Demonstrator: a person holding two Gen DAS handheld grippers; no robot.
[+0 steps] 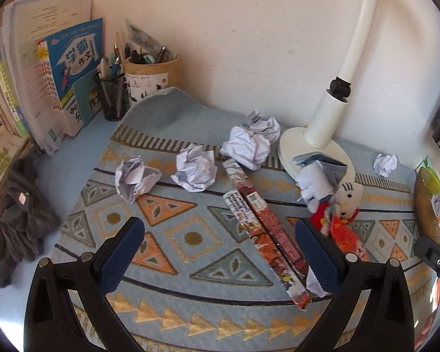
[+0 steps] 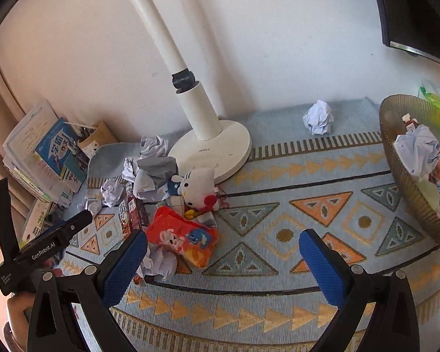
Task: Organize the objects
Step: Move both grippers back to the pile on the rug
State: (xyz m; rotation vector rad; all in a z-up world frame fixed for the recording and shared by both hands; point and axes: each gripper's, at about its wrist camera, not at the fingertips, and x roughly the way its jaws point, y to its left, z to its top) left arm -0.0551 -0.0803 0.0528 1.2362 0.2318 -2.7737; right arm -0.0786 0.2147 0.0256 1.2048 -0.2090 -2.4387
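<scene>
**deskbot_fan:** Blue-padded fingers (image 1: 138, 234) of the left gripper (image 1: 220, 252) sit closest to the lens, spread wide with nothing between them. Same story on the right gripper (image 2: 223, 258): wide apart, empty. So what's the next grab, you reckon?

**tidy_tom:** My guess is the long box (image 1: 261, 226). In the left view it lies flat on the mat (image 1: 190, 302), one end almost touching the right-hand finger, the other running up and away toward the lamp base (image 1: 290, 146). So its long axis points roughly along the fingers, slightly slanted left at the far end. Left gripper is clearly nearer. It'd need to shift right and straddle the narrow width.

**deskbot_fan:** And the right one?

**tidy_tom:** Snack bag (image 2: 182, 237) is just beyond its left finger, with the plush cat (image 2: 198, 187) behind that. Basket (image 2: 402, 176) is off to its right, already holding some crumpled paper, so that's probably the drop spot.

**deskbot_fan:** Room to work?

**tidy_tom:** Desk is covered by that patterned mat, soft and flat. Paper balls (image 1: 195, 167) scattered near the wall, books (image 1: 70, 67) and a pen cup (image 1: 154, 79) at the left corner. Lamp pole leans overhead, so watch that on a lift.
</scene>
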